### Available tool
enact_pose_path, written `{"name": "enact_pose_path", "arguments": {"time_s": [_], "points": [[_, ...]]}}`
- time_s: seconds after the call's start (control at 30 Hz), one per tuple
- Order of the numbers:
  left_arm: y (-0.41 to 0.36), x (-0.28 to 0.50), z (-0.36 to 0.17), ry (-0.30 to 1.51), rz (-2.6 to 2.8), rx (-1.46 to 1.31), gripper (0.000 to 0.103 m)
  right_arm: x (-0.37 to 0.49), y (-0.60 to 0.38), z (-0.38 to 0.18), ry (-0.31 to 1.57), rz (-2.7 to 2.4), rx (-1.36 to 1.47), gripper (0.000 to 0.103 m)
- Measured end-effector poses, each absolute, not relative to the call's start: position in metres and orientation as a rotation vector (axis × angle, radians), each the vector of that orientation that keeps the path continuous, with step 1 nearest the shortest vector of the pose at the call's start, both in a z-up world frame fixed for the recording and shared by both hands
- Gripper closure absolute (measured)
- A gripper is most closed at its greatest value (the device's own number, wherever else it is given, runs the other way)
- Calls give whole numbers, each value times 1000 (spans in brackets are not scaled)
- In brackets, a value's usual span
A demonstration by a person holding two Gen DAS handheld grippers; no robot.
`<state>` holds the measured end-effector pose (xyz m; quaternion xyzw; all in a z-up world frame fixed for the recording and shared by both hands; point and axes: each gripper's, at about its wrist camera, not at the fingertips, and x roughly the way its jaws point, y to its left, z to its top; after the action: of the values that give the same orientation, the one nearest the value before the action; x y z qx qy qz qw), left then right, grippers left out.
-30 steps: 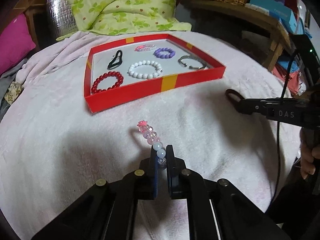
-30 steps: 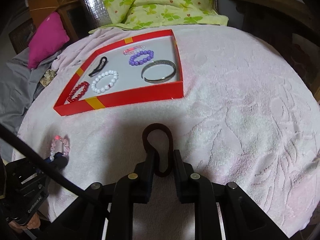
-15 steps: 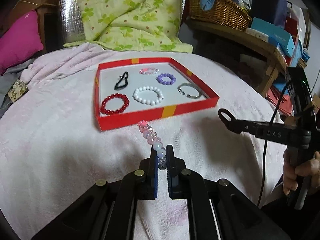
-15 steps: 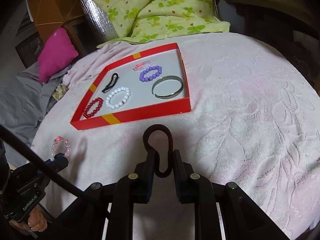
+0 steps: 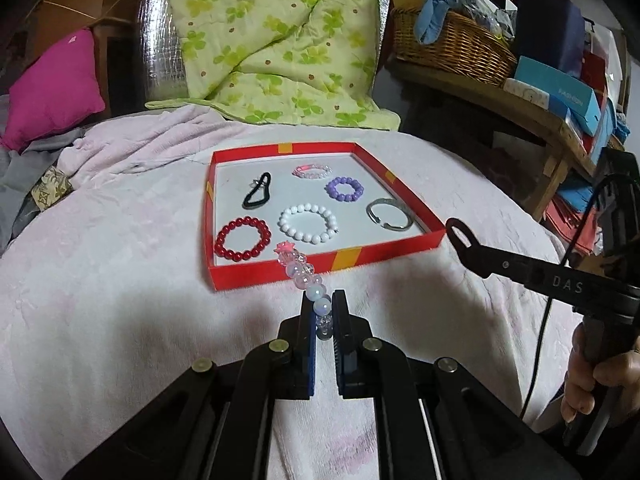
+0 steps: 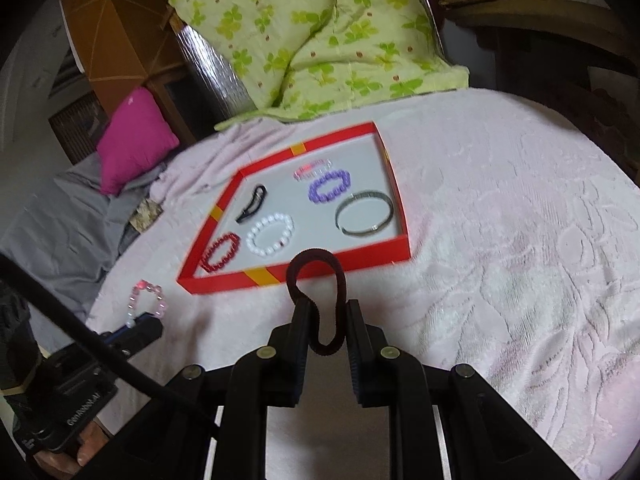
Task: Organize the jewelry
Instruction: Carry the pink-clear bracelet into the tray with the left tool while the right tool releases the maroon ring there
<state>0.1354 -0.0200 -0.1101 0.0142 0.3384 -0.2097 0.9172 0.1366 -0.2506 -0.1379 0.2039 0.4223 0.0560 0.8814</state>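
Note:
My left gripper point(image 5: 322, 300) is shut on a pink and white bead bracelet point(image 5: 298, 266), held above the blanket just before the red tray point(image 5: 280, 270). My right gripper point(image 6: 326, 306) is shut on a dark maroon hair tie point(image 6: 316, 264), held near the tray's front wall point(image 6: 360, 258). The tray holds a red bead bracelet point(image 5: 243, 239), a white bead bracelet point(image 5: 308, 224), a purple bead bracelet point(image 5: 344, 189), a pink bracelet point(image 5: 312, 171), a black hair tie point(image 5: 258, 196) and a silver bangle point(image 5: 389, 215). The bead bracelet also shows in the right wrist view point(image 6: 146, 300).
The tray lies on a pink blanket point(image 5: 100, 280) over a round surface. A green floral quilt point(image 5: 276, 40) and a magenta cushion point(image 5: 52, 88) lie behind. A wooden shelf with a wicker basket point(image 5: 452, 44) and boxes stands at the right.
Both grippers have risen and moved toward the tray with their items held. The tray now looks nearer and more level in both views.

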Motion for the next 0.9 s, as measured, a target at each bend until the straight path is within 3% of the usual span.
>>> {"name": "enact_pose_path", "arguments": {"time_s": [0.33, 0.63, 0.9], "points": [[-23, 161, -91, 665, -481, -20, 95, 174, -249, -135, 867, 123, 448, 84], [-41, 234, -74, 653, -420, 32, 95, 228, -241, -152, 870, 186, 498, 84], [-46, 286, -89, 722, -506, -9, 95, 242, -231, -168, 922, 238, 514, 84]]}}
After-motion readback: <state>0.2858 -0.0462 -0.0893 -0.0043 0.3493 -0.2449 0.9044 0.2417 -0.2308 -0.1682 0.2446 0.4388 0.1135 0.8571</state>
